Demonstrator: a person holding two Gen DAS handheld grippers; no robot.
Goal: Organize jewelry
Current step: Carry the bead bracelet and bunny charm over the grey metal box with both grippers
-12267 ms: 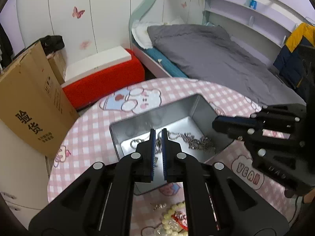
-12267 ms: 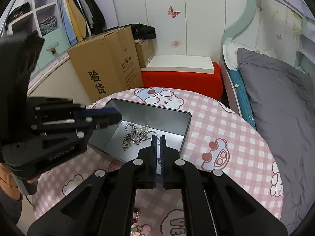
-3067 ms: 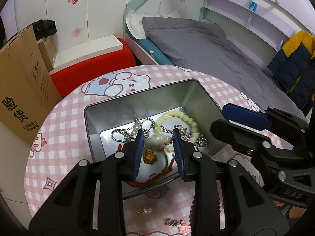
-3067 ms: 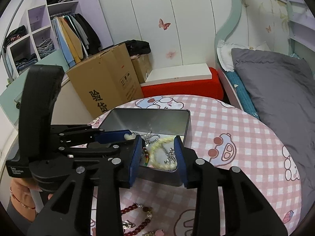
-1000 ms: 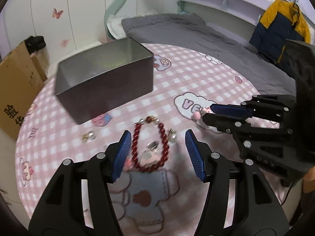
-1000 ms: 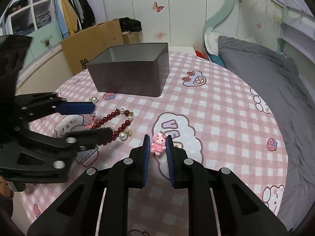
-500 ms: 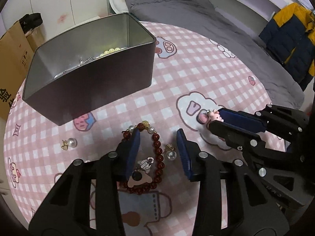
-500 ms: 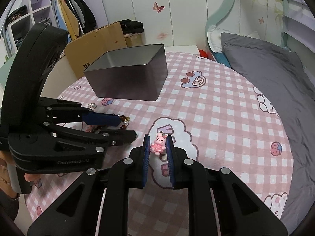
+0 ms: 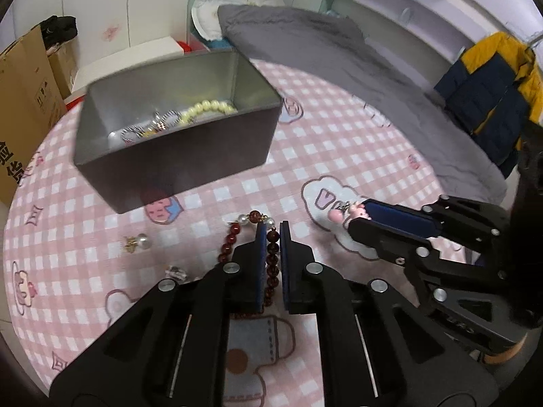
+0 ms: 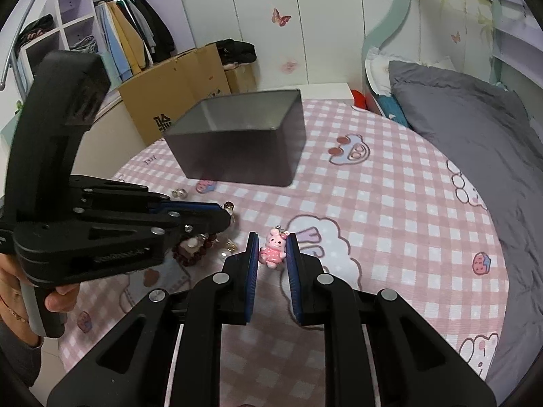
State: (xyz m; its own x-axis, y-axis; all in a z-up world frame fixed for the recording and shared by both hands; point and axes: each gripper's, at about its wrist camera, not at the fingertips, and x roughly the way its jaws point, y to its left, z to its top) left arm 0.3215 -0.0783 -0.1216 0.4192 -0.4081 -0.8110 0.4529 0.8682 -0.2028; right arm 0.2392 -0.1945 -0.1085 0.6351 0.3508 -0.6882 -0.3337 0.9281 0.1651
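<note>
My left gripper (image 9: 270, 229) is shut on a dark red bead bracelet (image 9: 228, 245) just above the pink checked table (image 9: 339, 142). My right gripper (image 10: 271, 237) is shut on a small pink bunny charm (image 10: 273, 249), held above the table; the charm also shows at its tips in the left wrist view (image 9: 342, 212). The grey metal tin (image 9: 176, 156) stands beyond, with a pale bead bracelet (image 9: 207, 107) and silver chains (image 9: 149, 129) inside. In the right wrist view the tin (image 10: 244, 146) is ahead and the left gripper (image 10: 227, 215) is at left over the bracelet (image 10: 197, 252).
A pearl earring (image 9: 137, 240) and a small clear piece (image 9: 176, 272) lie on the table left of the bracelet. A cardboard box (image 10: 176, 91) stands behind the table. A grey bed (image 10: 468, 115) is to the right. Round table edge at left (image 9: 20, 305).
My left gripper has closed onto the red bracelet; half a second ago its fingers stood apart around it. My right gripper still holds the pink charm, lifted slightly toward the tin.
</note>
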